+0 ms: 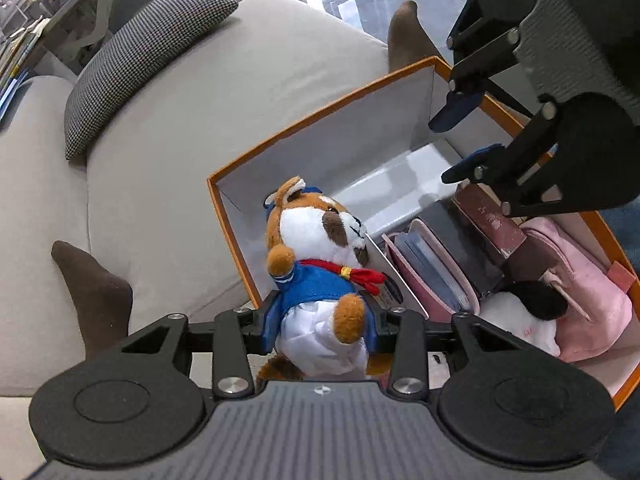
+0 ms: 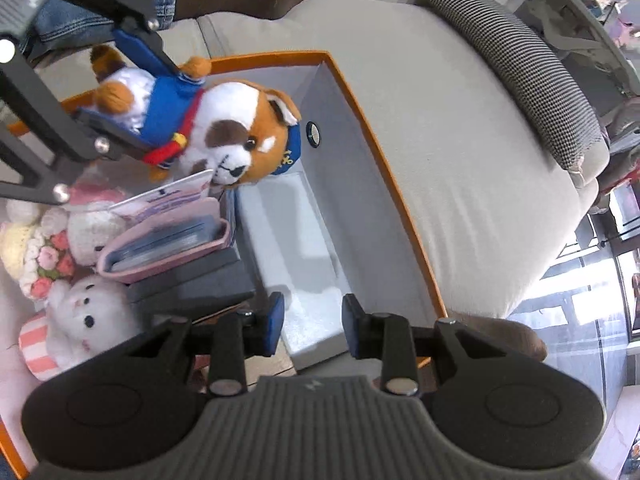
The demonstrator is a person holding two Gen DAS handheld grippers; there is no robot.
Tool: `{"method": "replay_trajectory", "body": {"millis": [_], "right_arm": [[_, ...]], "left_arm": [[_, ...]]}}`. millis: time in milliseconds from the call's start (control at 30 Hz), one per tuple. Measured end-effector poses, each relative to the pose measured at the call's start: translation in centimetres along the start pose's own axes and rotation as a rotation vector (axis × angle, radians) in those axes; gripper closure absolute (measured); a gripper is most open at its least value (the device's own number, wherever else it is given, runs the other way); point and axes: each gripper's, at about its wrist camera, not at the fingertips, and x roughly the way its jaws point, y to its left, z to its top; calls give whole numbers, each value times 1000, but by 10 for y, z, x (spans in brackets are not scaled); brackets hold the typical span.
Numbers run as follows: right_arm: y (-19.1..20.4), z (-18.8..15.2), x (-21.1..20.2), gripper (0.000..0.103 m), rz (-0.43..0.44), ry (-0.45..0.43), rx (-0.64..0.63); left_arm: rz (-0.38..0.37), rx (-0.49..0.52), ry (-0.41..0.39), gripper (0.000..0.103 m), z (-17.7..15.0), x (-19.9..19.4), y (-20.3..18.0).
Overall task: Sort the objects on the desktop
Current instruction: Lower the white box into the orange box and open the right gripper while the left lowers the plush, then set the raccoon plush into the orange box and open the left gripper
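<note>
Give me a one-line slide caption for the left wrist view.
Left gripper holds a plush dog over the orange-rimmed box; the open right gripper hovers above it.

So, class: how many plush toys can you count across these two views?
3 at least. The dog plush is held in the left gripper above the orange box; a white plush and a pink-eared plush sit inside. Others may be hidden.

The left wrist camera looks down, close over the orange-edged box (image 1: 224, 200) on a sofa (image 1: 200, 112), with the right tool (image 1: 460, 144) ahead. The right wrist camera faces back across the same box (image 2: 372, 128), showing the left tool (image 2: 132, 92) gripping a plush dog (image 2: 208, 124).
</note>
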Motion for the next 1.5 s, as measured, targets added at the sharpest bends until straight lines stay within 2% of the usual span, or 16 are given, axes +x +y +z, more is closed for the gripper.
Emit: {"method": "replay_trajectory", "body": {"millis": [133,333,433,500,567,667,800,833,867,1000,1200,1333,1500], "right_arm": [[-2,-1,-5,70,-3,-15,18],[6,0,-16,70,2,-47,41],[9,4,-28,71,23,-81,66],[17,12,-29,71,44,-106,89],[20,13,-38,71,66,-135,106],[26,24,-50,73,115,-189,132],[38,44,-66,74,165,-251,124],[41,52,-54,78,170,-257,117],[43,58,-52,82,177,-260,110],[48,75,-43,85,208,-249,109],[62,81,-20,94,291,-165,80],[77,80,-11,93,279,-120,10],[70,84,-19,92,251,-128,29]], "left_arm": [[-32,-2,-20,51,-1,1,7],[-102,-12,-85,40,-6,-22,18],[-147,-43,-118,40,-11,-37,27],[-168,-81,-145,41,-14,-46,36],[-185,-119,-173,51,-18,-56,44],[-202,-176,-198,60,-20,-68,57],[-179,-232,-200,61,-26,-70,73],[-178,-238,-200,61,-27,-69,76],[-181,-245,-199,61,-27,-69,79],[-190,-260,-203,61,-31,-68,86],[-197,-288,-204,61,-38,-62,98],[-210,-293,-205,61,-43,-59,99],[-221,-296,-204,61,-44,-54,102]]}}
